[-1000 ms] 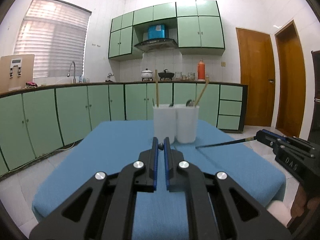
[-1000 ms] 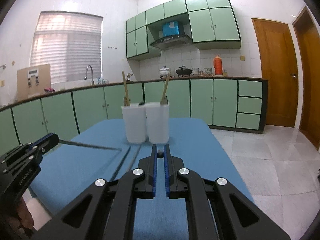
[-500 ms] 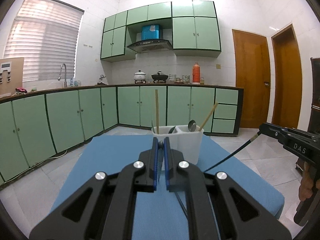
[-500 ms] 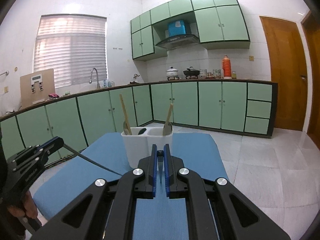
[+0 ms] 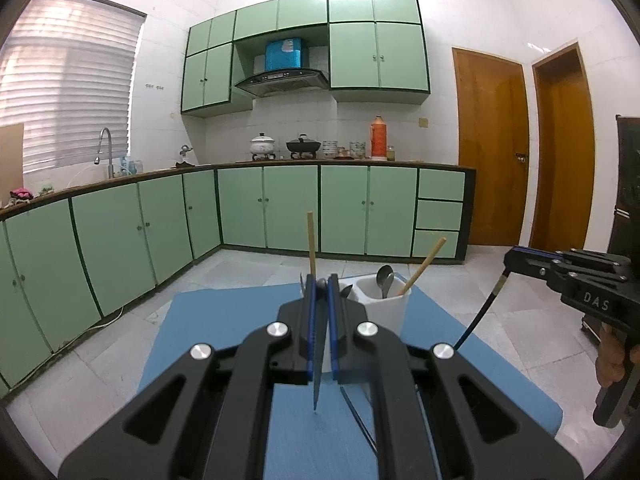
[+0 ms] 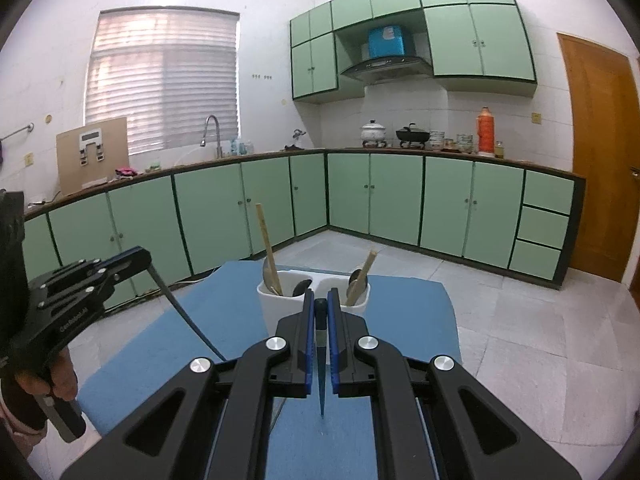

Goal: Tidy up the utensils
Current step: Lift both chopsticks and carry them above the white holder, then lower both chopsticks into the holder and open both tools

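Note:
A white two-compartment holder (image 5: 389,314) stands on the blue-covered table (image 5: 216,328), with wooden chopsticks and metal spoons in it. My left gripper (image 5: 320,285) is shut on a thin dark chopstick (image 5: 316,384), which hangs down to a point. It is raised in front of the holder. In the right wrist view my right gripper (image 6: 320,297) is shut on another dark chopstick (image 6: 322,380), above the table and just short of the holder (image 6: 276,314). Each gripper also shows in the other's view: the right gripper (image 5: 509,259) with its stick (image 5: 478,320), and the left gripper (image 6: 143,257) with its stick (image 6: 188,322).
Another dark stick (image 5: 358,416) lies on the blue cloth under the left gripper. Green kitchen cabinets (image 6: 400,196) run along the walls behind the table, and tiled floor (image 6: 540,320) surrounds it. A person's hand (image 6: 60,380) holds the left gripper's handle.
Both grippers have risen and come closer to the holder, each carrying its dark chopstick. The sticks, nearly level a second ago, now hang steeply down. The holder now shows from above.

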